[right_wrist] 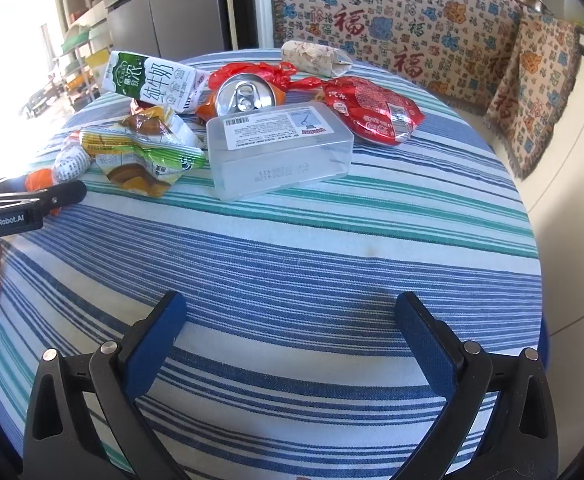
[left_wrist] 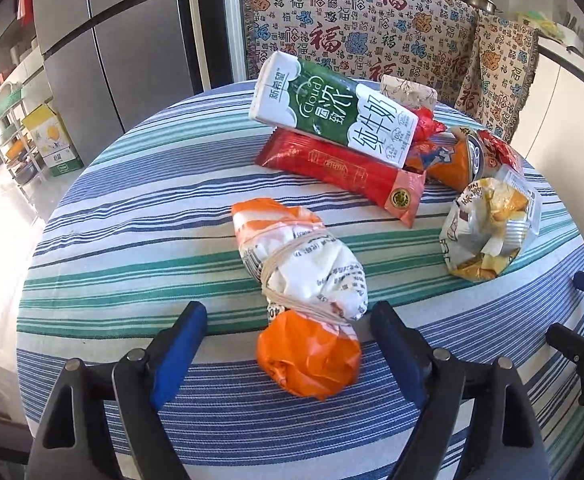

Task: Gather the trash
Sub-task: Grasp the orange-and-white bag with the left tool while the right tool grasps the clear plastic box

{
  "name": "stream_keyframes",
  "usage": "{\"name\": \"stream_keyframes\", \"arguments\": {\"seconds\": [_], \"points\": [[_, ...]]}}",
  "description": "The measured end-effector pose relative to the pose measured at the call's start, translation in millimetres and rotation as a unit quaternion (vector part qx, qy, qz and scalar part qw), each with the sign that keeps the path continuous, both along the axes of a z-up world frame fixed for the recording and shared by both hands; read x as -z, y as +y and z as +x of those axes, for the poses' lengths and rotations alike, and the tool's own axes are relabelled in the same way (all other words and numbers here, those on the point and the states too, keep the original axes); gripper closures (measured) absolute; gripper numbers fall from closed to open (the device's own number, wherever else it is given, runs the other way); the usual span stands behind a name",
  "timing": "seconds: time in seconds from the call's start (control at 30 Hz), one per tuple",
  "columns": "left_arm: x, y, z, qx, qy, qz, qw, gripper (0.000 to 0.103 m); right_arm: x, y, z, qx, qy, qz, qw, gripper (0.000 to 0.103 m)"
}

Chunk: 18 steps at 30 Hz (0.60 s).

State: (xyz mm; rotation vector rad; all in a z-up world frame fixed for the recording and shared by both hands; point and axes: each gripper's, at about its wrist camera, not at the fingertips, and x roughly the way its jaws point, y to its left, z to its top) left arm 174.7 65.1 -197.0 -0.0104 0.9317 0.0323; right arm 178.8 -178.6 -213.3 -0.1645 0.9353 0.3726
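The left hand-held gripper [left_wrist: 287, 320] is hanging with its jaws spread wide on either side of the orange-and-white bag bundle [left_wrist: 304, 292], which is bound with rubber bands and lying on the striped desk [left_wrist: 131, 240]. The blue pads are standing clear of the bundle on both sides, so nothing is clamped. The bundle seems the next piece of trash to be lifted, since it is lying nearest and apart from the heap.

The right hand-held gripper [right_wrist: 292, 320] is also standing open, over bare cloth, with nothing between its jaws; it appears to be waiting its turn.

The rest of the trash is sitting toward the far side of the desk. A green-and-white milk carton [left_wrist: 332, 108] is leaning across a red snack wrapper [left_wrist: 344, 172], tilted because it is propped on it. Beside them an orange drink can [right_wrist: 245, 98] is lying with its pull-tab end facing the right wrist camera, a clear plastic box [right_wrist: 277, 152] is resting just in front of it, and a crushed red Coca-Cola can [right_wrist: 376, 114] is lying to the box's right. A crumpled yellow snack bag [left_wrist: 488, 228] is sitting between the bundle and the heap.

The near half of the desk is giving open room for both approaches. The round edge is dropping away on the left and right, so anything nudged outward could slide off.
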Motion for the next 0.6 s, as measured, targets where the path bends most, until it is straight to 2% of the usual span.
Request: {"name": "stream_keyframes", "arguments": {"seconds": [0.2, 0.27, 0.33, 0.37, 0.4, 0.47, 0.53, 0.6], "points": [[-0.6, 1.1, 0.3, 0.0, 0.0, -0.002, 1.0, 0.017, -0.7, 3.2, -5.0, 0.024, 0.002, -0.001, 1.0, 0.0], [-0.6, 0.9, 0.5, 0.0, 0.0, -0.003, 1.0, 0.017, -1.9, 13.0, -10.2, 0.011, 0.003, 0.007, 1.0, 0.0], [-0.7, 0.3, 0.7, 0.0, 0.0, -0.003, 1.0, 0.017, -3.6, 21.9, -13.7, -0.002, 0.0, 0.014, 1.0, 0.003], [-0.7, 0.2, 1.1, 0.0, 0.0, -0.003, 1.0, 0.017, -5.1, 23.1, -13.3, 0.003, -0.004, 0.018, 1.0, 0.01], [-0.7, 0.3, 0.9, 0.0, 0.0, -0.003, 1.0, 0.017, -6.6, 20.1, -10.9, 0.02, -0.006, 0.027, 0.999, 0.015], [-0.6, 0.3, 0.8, 0.0, 0.0, -0.003, 1.0, 0.017, -11.4, 4.7, -4.1, 0.069, -0.002, 0.078, 0.995, 0.016], [-0.5, 0.3, 0.8, 0.0, 0.0, -0.004, 1.0, 0.017, -19.9, -10.0, 6.7, 0.124, -0.004, 0.124, 0.984, 0.012], [-0.3, 0.2, 0.6, 0.0, 0.0, -0.004, 1.0, 0.017, -28.1, -14.0, 23.3, 0.161, -0.004, 0.146, 0.976, 0.007]]}}
